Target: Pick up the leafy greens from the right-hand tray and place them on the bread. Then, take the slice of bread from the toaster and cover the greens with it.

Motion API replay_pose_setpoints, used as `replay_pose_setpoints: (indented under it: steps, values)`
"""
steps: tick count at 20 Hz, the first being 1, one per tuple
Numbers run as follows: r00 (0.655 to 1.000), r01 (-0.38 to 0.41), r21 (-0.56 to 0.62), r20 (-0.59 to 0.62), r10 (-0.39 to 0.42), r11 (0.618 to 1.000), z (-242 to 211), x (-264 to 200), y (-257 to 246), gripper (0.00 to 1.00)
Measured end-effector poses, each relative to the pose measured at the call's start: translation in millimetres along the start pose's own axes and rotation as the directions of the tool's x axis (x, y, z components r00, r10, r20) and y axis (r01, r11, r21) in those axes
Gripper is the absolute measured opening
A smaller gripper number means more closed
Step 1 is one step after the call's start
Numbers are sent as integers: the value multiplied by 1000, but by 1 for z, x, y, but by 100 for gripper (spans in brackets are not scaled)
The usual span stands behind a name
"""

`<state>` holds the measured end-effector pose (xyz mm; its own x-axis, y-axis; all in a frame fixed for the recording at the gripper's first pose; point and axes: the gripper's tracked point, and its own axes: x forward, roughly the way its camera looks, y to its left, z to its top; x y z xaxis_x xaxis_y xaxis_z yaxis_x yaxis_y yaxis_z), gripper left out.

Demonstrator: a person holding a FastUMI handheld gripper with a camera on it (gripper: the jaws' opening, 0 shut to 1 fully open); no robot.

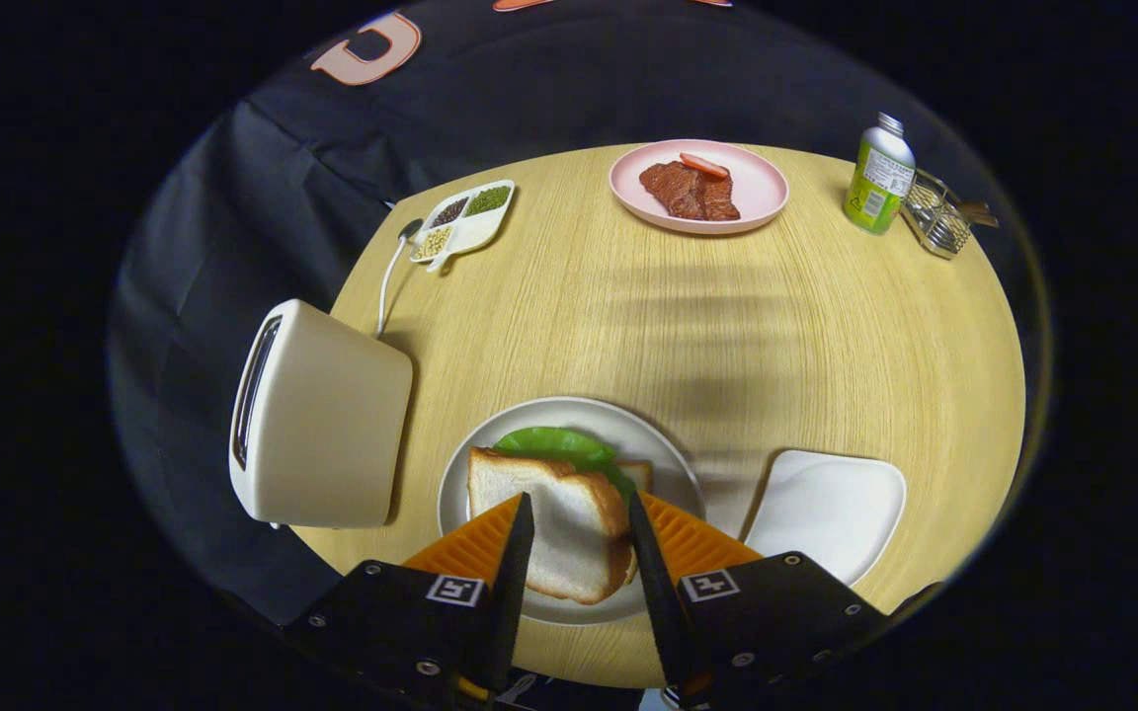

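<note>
Tool fingers flank bread slice atop greens, grey plate.

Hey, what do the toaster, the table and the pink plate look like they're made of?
Toaster: probably matte cream plastic or painted metal; smooth, rounded, no glare. Table: light wood or wood-look laminate, going by the fine straight grain lines. Pink plate: looks like matte plastic or glazed ceramic; even colour, soft sheen. The gripper fingers stand on either side of the bread slice; whether they press it is unclear.
</note>
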<state>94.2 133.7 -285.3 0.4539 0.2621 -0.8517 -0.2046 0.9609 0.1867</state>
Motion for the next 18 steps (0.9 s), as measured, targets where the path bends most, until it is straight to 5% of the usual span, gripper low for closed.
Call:
replay_pose_setpoints:
  steps: [10, 18]
  values:
    - [995, 44, 19, 84, -46, 999, 16, -44, -16, 96]
    - [941, 142, 37, 304, -147, 989, 53, -154, -55, 99]
